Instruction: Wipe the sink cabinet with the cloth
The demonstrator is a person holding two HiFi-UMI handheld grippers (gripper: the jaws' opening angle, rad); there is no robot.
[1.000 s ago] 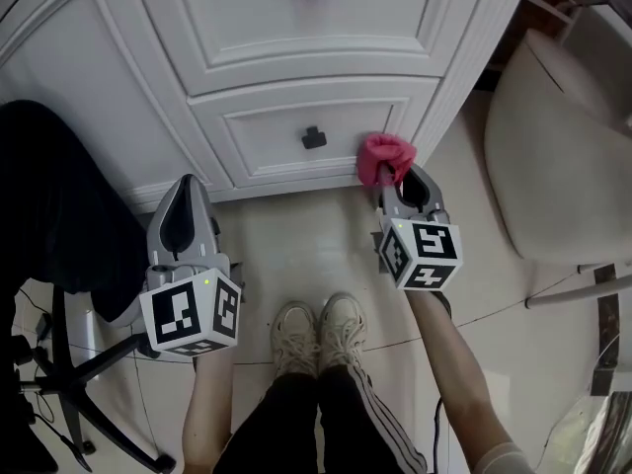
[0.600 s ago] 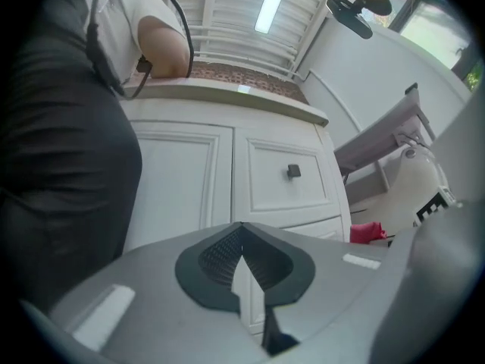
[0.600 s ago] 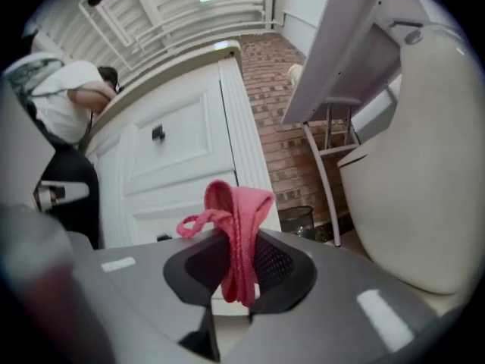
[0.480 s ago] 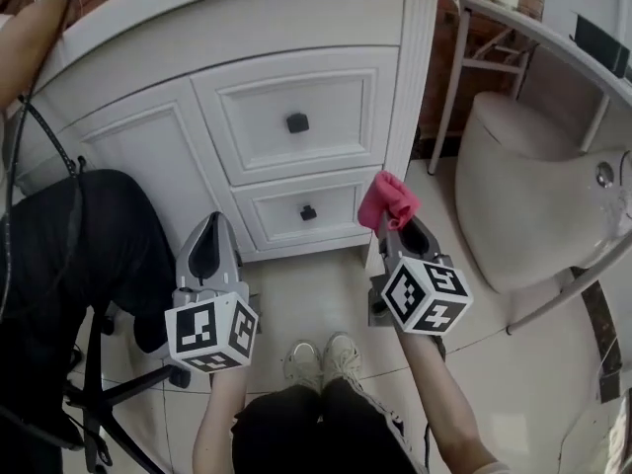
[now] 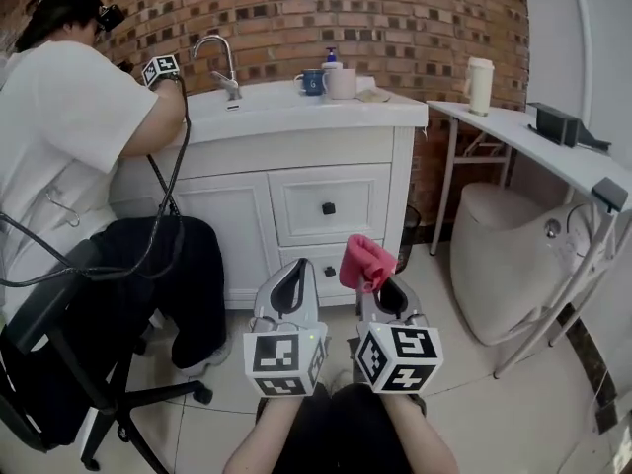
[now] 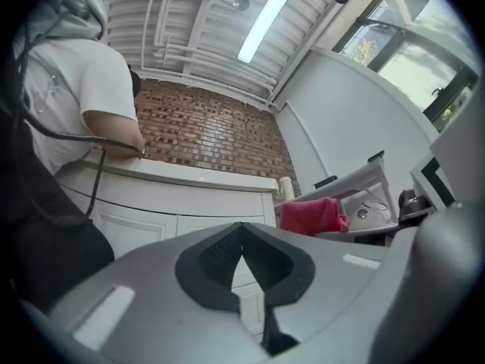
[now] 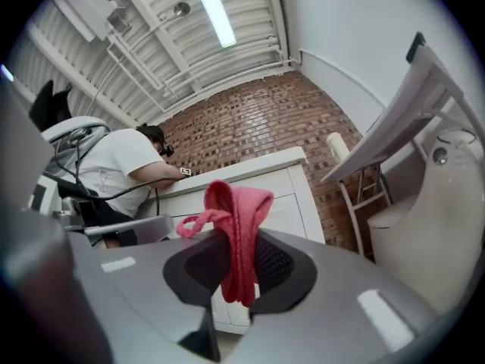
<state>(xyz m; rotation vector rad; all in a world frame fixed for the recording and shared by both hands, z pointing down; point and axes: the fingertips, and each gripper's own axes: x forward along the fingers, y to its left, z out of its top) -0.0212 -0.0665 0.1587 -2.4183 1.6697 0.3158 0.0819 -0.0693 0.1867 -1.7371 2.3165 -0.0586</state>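
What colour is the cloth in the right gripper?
Pinkish red cloth; clearest in the right gripper view.

Pink cloth (image 5: 366, 262) now off cabinet (image 5: 240, 227)

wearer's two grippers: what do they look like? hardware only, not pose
They match. The left gripper and right gripper have smooth grey shells that taper toward the tips, with a dark teardrop opening lined by black ribbed pads. At the rear, each carries a white cube printed with black square markers. The forearms behind them show no sleeves.
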